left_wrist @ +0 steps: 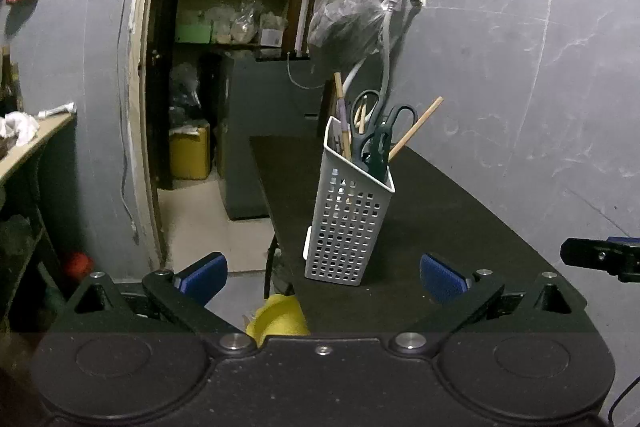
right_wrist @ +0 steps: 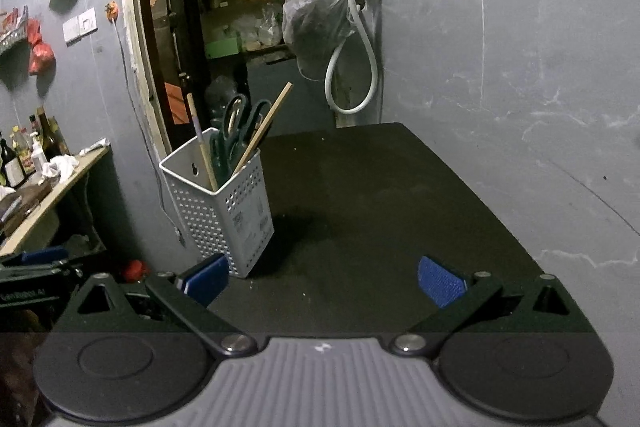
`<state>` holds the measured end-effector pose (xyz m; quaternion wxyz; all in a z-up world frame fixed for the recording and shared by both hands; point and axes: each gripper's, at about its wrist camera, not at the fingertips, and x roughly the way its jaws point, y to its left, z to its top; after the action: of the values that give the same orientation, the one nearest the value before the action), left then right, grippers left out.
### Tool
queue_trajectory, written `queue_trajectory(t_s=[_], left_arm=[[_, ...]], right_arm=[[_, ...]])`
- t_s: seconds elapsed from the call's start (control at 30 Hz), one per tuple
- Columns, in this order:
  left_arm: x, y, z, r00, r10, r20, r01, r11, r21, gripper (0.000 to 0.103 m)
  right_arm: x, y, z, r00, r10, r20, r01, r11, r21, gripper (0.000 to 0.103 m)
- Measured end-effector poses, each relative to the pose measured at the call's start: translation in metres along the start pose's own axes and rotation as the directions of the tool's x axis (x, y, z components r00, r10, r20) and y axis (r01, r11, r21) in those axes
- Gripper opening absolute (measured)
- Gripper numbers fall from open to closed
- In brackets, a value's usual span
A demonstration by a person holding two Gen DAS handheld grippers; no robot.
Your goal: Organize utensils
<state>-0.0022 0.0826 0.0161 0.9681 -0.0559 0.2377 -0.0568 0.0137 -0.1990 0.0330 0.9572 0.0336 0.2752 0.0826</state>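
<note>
Scissors (left_wrist: 376, 131) and chopsticks (left_wrist: 416, 129) stand in the perforated caddy (left_wrist: 346, 223) on the black table (left_wrist: 460, 227), both grippers (left_wrist: 322, 277) (right_wrist: 322, 279) spread empty (caddy likely light, tippy), rigid handles above the rim the likeliest hold.

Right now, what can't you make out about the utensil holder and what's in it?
- Scissors: blades hidden inside the holder, both views.
- Chopsticks: lower ends hidden by the holder walls; exact count unclear.
- Label on the holder: print too small, right wrist view.
- Table: near edge cut off by the left gripper.
</note>
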Motion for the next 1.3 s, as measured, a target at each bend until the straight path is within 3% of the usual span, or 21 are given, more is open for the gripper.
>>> queue_trajectory(t_s=[0.33,1.3], left_arm=[[-0.013,-0.006,-0.003,0.999,0.037,-0.005,-0.037,0.998,0.057,0.102],[-0.017,-0.007,-0.018,0.997,0.057,-0.051,-0.054,0.997,0.046,0.102]], right_arm=[[-0.001,0.005,-0.009,0.999,-0.014,-0.032,0.014,1.000,0.003,0.103],[0.004,0.001,-0.035,0.989,0.027,-0.147,-0.032,0.999,-0.028,0.103]])
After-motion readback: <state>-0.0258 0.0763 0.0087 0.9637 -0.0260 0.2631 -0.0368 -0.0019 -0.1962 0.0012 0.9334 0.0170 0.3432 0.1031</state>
